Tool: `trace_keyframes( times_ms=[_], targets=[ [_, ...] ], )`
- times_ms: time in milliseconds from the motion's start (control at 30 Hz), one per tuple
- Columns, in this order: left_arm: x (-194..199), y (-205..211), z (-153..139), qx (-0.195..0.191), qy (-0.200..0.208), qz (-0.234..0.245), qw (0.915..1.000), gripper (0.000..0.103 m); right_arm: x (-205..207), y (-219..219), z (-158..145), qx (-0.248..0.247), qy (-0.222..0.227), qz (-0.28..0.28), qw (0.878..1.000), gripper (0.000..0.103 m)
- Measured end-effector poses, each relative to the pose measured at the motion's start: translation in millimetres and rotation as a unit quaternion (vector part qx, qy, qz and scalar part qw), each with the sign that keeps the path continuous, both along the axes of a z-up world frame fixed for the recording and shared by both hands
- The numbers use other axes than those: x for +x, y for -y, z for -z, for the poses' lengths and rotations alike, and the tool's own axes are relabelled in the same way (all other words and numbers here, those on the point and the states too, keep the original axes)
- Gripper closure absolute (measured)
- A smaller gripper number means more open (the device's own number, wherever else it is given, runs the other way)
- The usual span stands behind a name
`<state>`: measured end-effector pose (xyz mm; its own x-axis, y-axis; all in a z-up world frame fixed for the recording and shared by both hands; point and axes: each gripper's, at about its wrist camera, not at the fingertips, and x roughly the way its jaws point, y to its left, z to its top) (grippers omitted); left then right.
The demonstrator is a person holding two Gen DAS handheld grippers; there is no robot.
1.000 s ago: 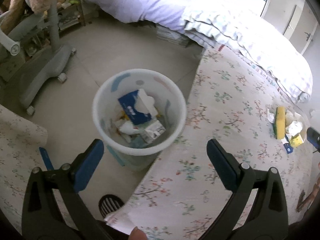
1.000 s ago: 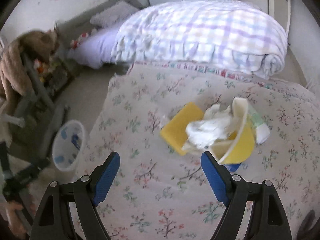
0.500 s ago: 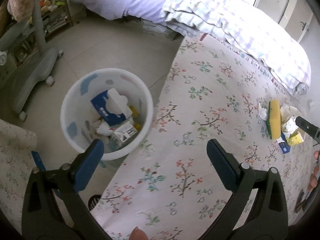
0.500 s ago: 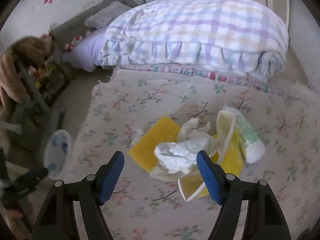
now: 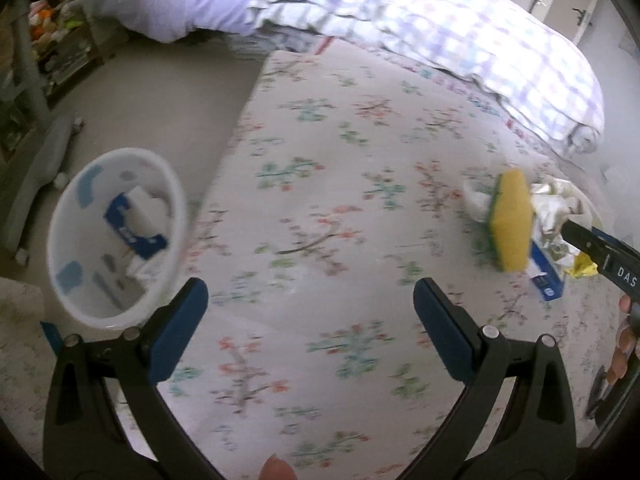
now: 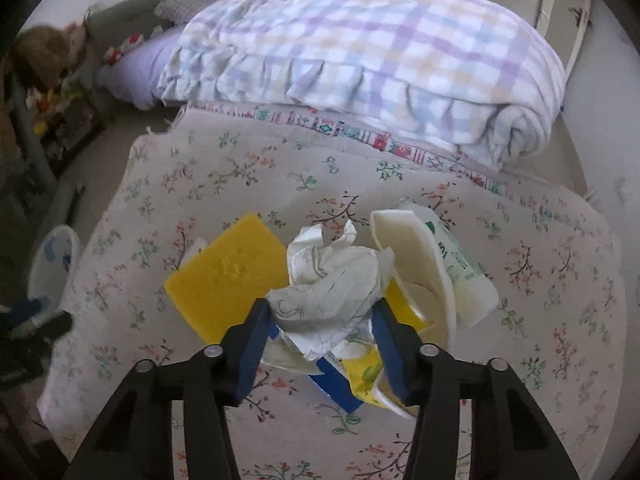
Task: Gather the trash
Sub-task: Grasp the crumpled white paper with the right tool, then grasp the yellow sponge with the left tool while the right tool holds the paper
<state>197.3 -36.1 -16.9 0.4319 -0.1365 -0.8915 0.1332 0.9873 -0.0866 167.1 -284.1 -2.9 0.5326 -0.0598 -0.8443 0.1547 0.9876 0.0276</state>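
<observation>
On the flowered bedspread at frame centre, our right gripper is closing around crumpled paper topping the trash pile; our left gripper hovers wide and empty; the bin waits lower left.

Between the jaws sits a wad of crumpled paper, matt and creased; just left of them a porous yellow sponge. Underneath, soft floral cloth bedcover.

Blue box mostly hidden under crumpled paper.

Right gripper tilted down, jaws closing; left gripper wide.
</observation>
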Motion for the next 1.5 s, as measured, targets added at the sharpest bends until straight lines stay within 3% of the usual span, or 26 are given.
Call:
trace_keyframes(
  times_ms=[300, 433, 600, 767, 1000, 1233, 1500],
  targets=[
    [2, 50, -1, -0.056, -0.005, 0.044, 0.9974, 0.001, -30, 20, -37, 0.086, 0.057, 0.004, 0.995, 0.055],
    [3, 67, -2, -0.078, -0.004, 0.059, 0.9952, 0.002, -45, 23, -51, 0.095, 0.075, 0.004, 0.993, 0.055],
    [8, 83, 0, -0.133, -0.008, 0.074, 0.9883, 0.009, -60, 36, -56, 0.1, 0.082, 0.02, 0.991, 0.055],
    [13, 98, 8, -0.175, -0.019, 0.085, 0.9807, 0.023, -75, 56, -57, 0.1, 0.085, 0.044, 0.99, 0.055],
    [20, 110, 24, -0.193, -0.038, 0.075, 0.9775, 0.028, -89, 82, -53, 0.096, 0.075, 0.075, 0.99, 0.055],
    [22, 121, 33, -0.202, -0.06, 0.082, 0.9741, 0.059, -94, 96, -43, 0.096, 0.056, 0.095, 0.989, 0.055],
    [16, 119, 18, -0.203, -0.042, 0.097, 0.9735, 0.066, -97, 99, -50, 0.101, 0.069, 0.101, 0.987, 0.055]
  ],
)
